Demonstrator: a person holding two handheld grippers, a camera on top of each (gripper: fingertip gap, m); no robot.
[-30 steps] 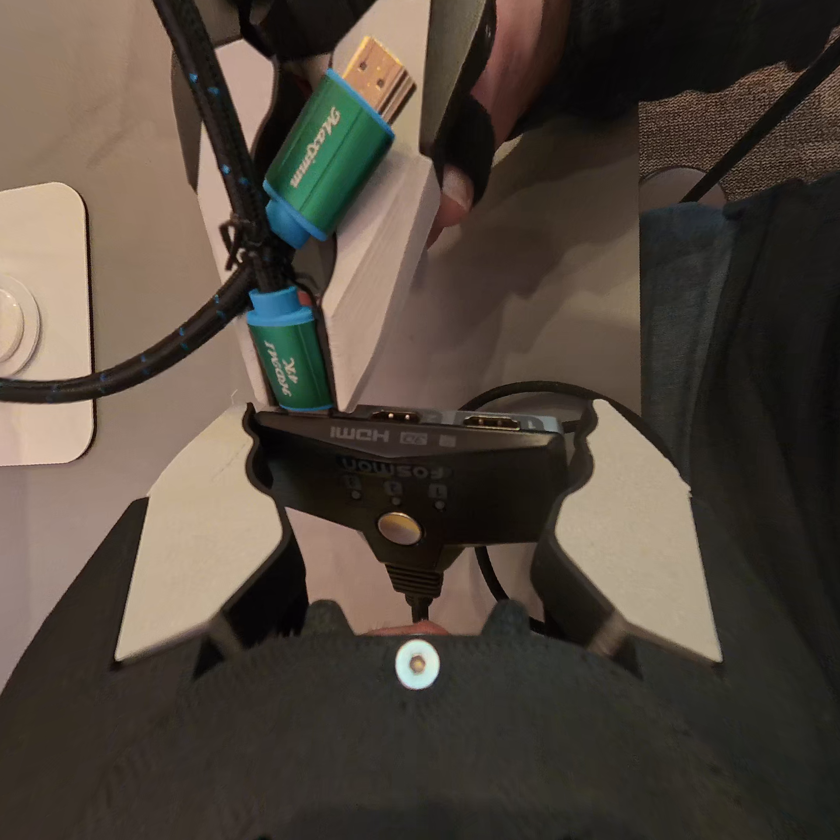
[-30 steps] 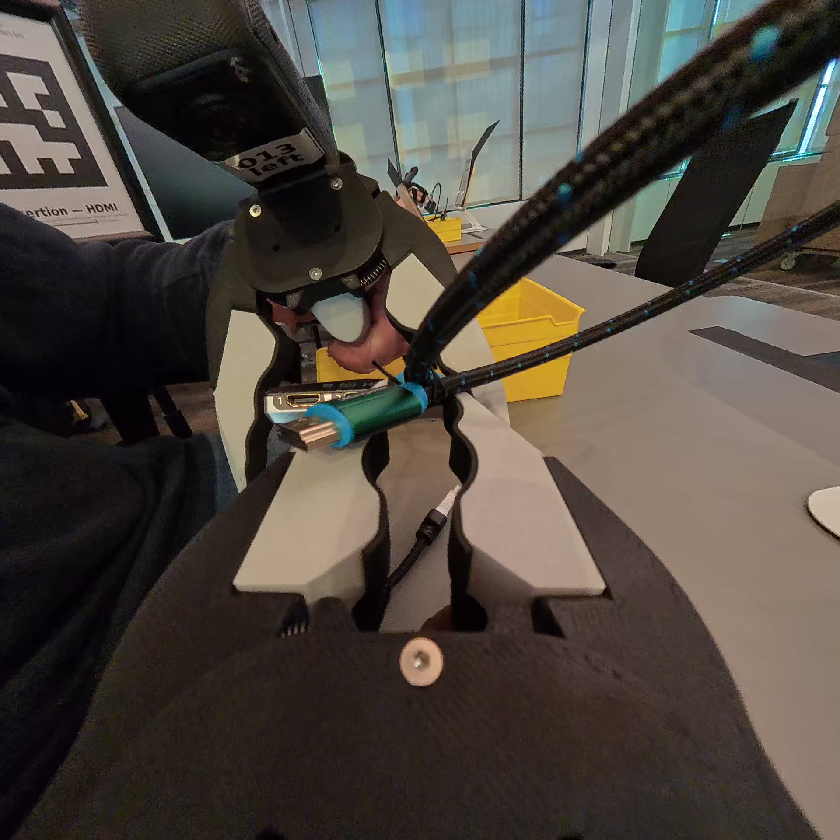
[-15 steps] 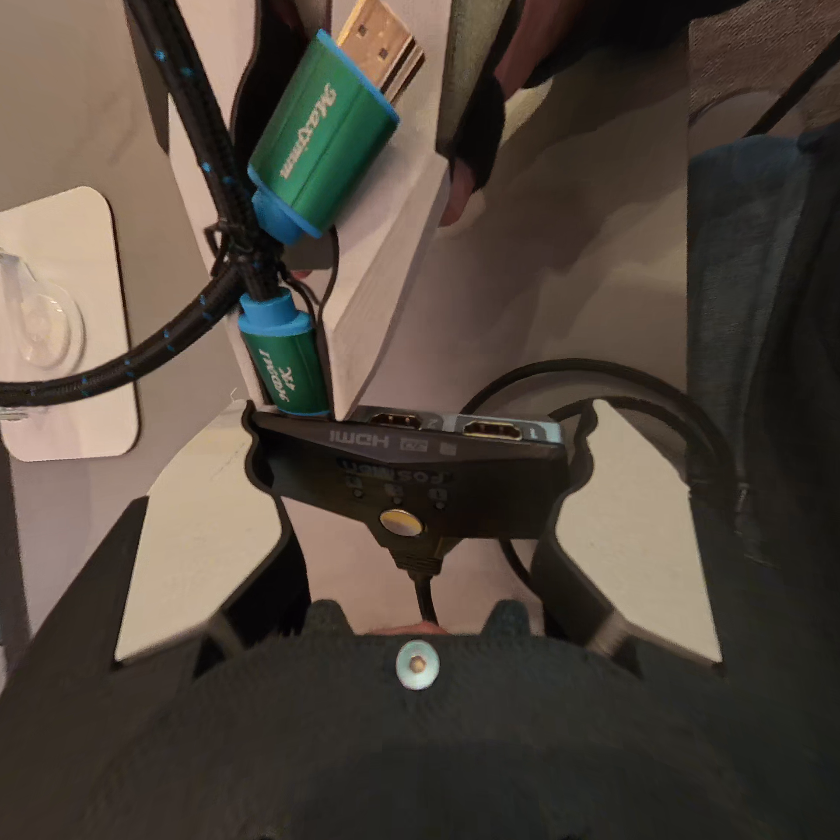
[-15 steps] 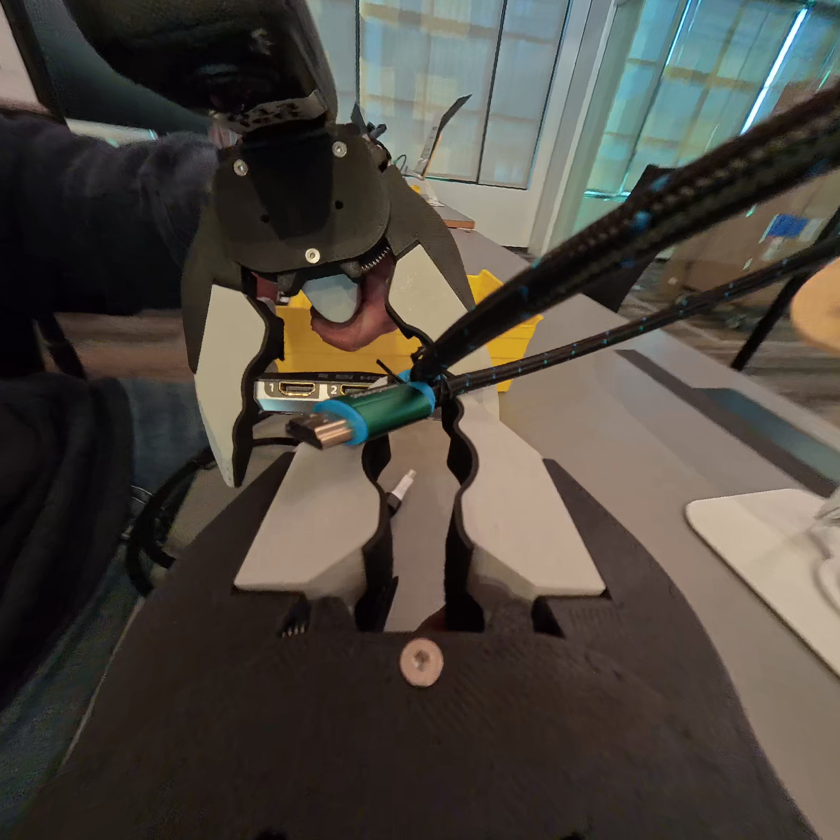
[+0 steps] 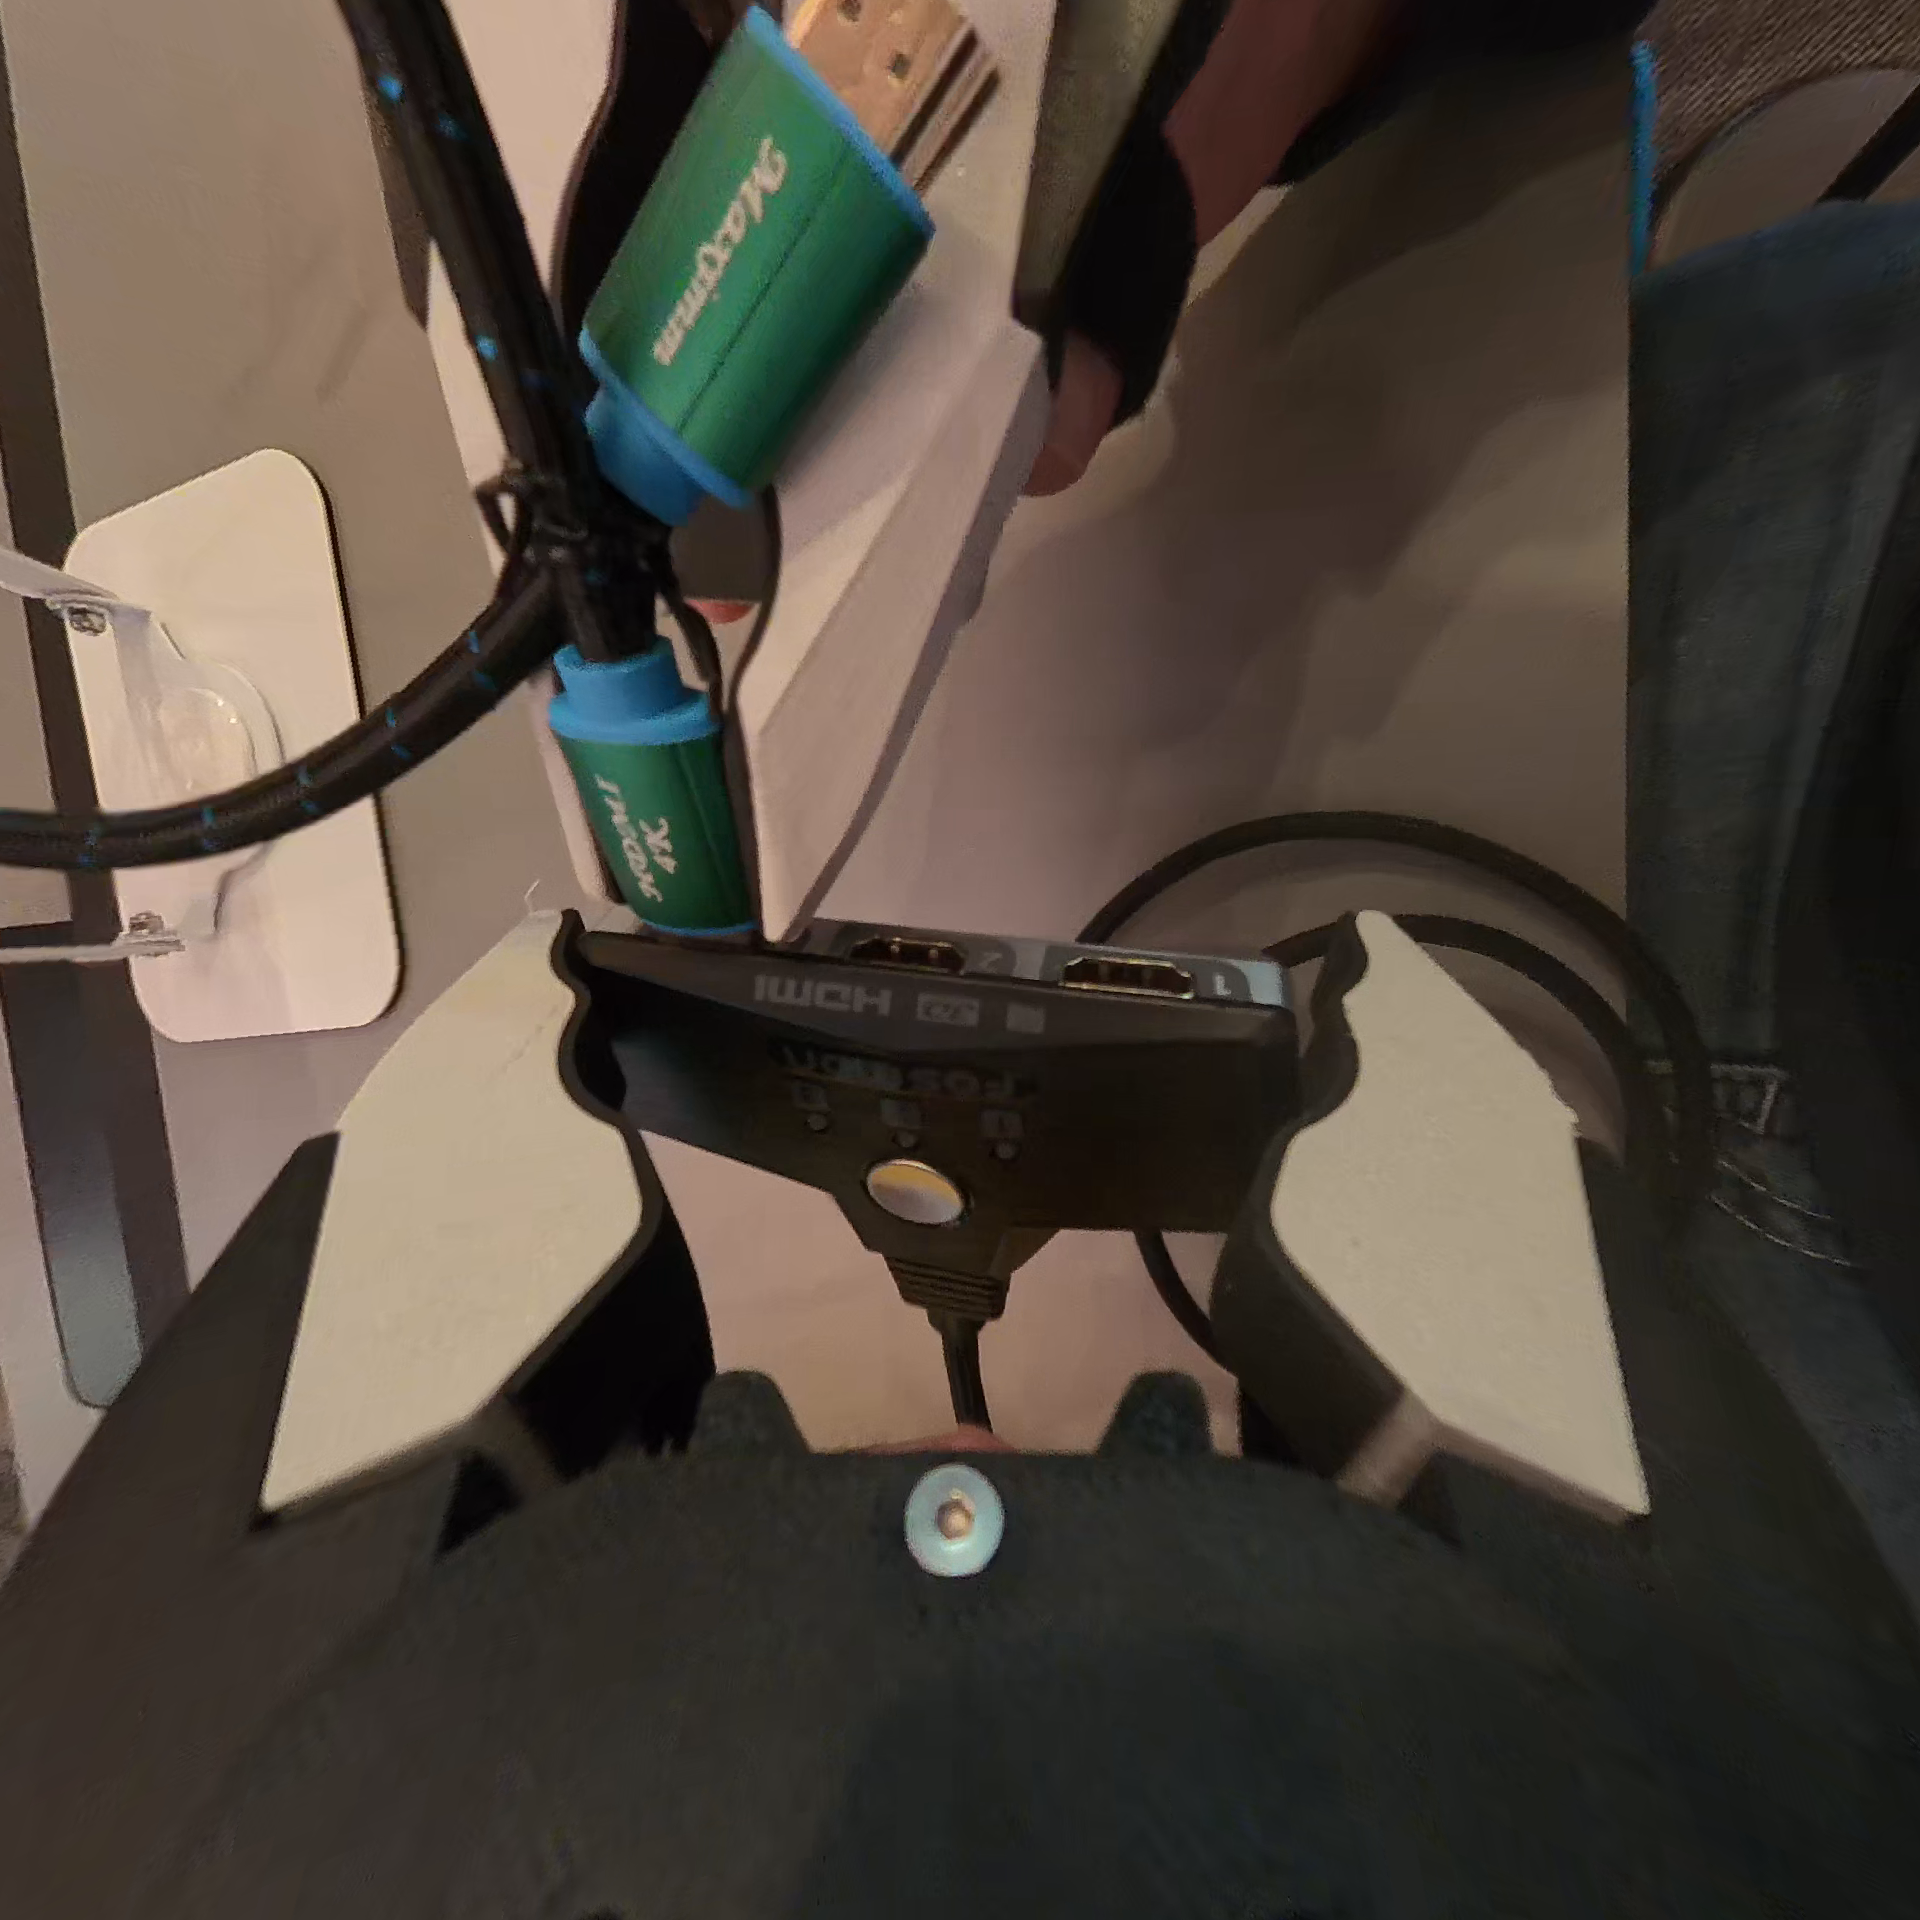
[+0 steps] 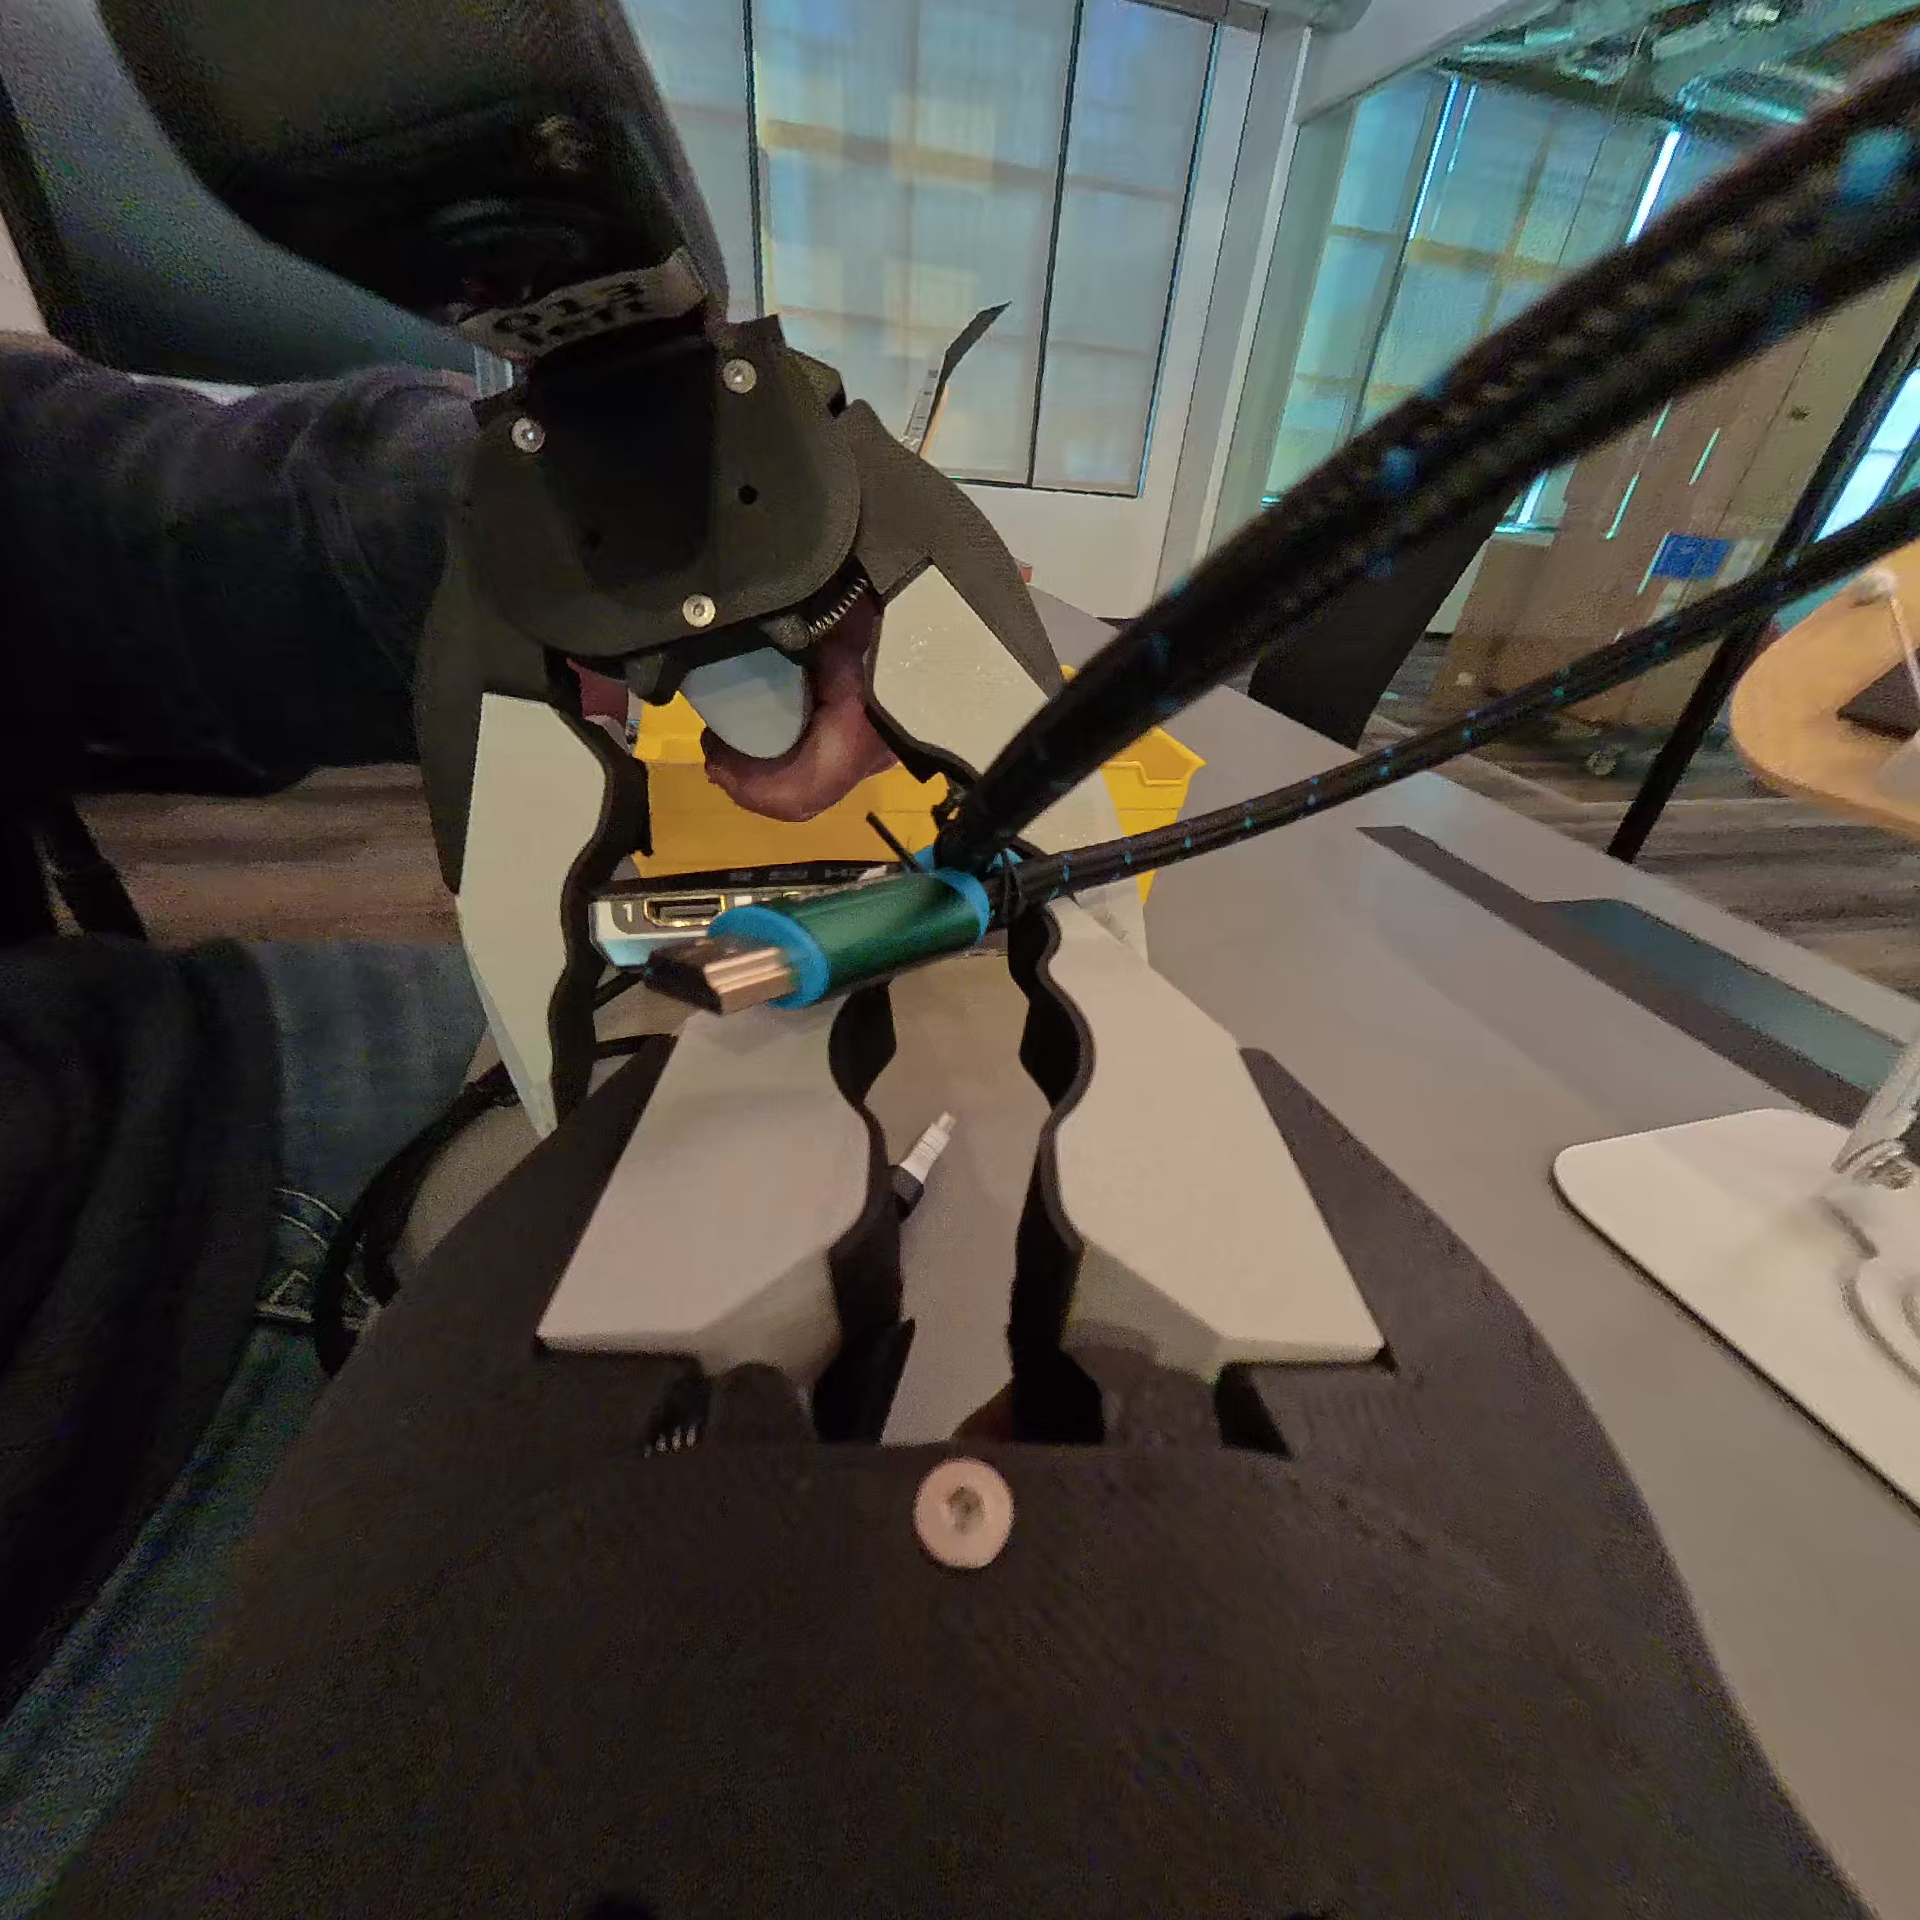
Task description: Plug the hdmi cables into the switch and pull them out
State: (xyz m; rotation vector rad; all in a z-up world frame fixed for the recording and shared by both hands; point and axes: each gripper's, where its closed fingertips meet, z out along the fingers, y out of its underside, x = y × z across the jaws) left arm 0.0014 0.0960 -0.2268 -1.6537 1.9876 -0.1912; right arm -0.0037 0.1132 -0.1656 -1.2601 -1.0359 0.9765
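Switch: the black HDMI switch (image 5: 935, 1081) sits pinched across its width between the left gripper (image 5: 940, 997) fingers, ports toward twelve o'clock.
Plugged connector: a green plug (image 5: 665, 831) is seated in the port at the switch's ten o'clock corner; two ports beside it are empty.
Loose connector: a second green plug (image 6: 852, 940) lies across the right gripper (image 6: 951, 935), whose jaws are narrowly parted; whether they pinch it, I cannot tell.
Writing: both plugs and the switch carry printed lettering.
Change: the views have shifted slightly; plugs and grip are unchanged.
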